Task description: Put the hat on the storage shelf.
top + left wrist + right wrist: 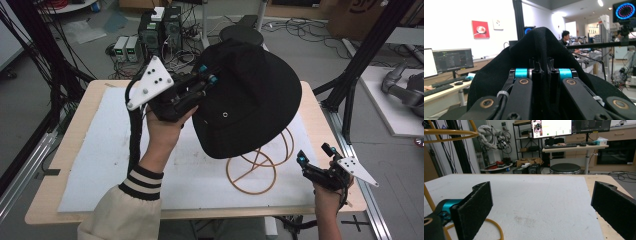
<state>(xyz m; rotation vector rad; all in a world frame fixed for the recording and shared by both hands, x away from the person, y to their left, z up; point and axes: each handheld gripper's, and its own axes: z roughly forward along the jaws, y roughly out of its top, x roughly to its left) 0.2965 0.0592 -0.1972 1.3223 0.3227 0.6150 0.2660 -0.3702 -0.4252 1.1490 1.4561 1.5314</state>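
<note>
a black hat (250, 100) is held up in the air over the far half of the desk (75, 125), just above a yellow wire stand (257, 165) that sits on the white mat (100, 165). the hat is tipped, with its wide brim low and near the stand and its round top high and far away. a fold of the hat's cloth is pinched tight in the left hand-held gripper (207, 80), and in the left gripper view the jaws are seen pressed together with the black cloth (541, 50) bunched between them. the right hand-held gripper (312, 162) is held low at the near right corner of the desk, well apart from the hat, and its jaws are spread wide with nothing between them. a bit of the stand's yellow wire (496, 230) is seen beside its left jaw. the stand lies below the hat, between the two hands. the hat looks ready to be lowered onto the stand, so the open side of the hat must be turned down over the wire top. the left hand is the one that carries it; the right is nearer the stand.
</note>
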